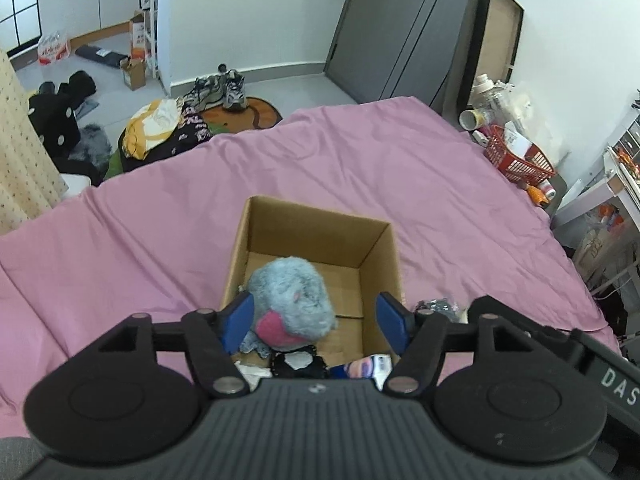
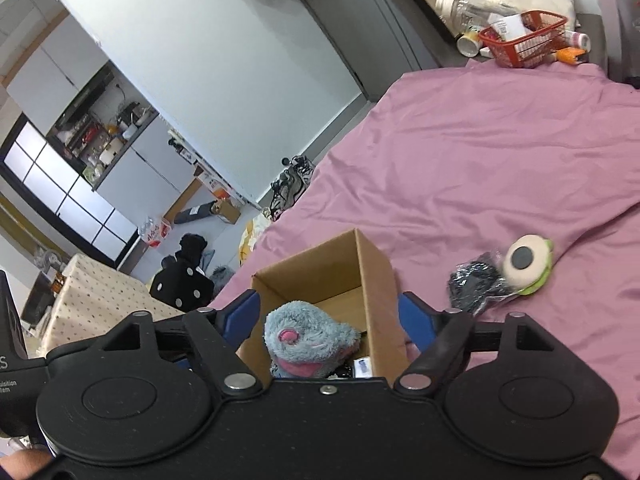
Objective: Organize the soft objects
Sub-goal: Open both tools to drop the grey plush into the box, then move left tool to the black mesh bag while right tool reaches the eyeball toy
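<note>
Both claws, left claw point(image 1: 316, 322) and right claw point(image 2: 330, 318), hung spread apart and empty over the cardboard box point(image 1: 376, 252), where the blue plush point(image 1: 294, 300) lay. I judged the one-eyed green toy point(image 2: 528, 262), at two o'clock on the bed point(image 2: 500, 152), came next.

Even indoor light, fisheye-warped edges

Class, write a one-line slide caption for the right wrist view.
Open right gripper above a cardboard box holding a grey plush on a pink bedsheet.
</note>
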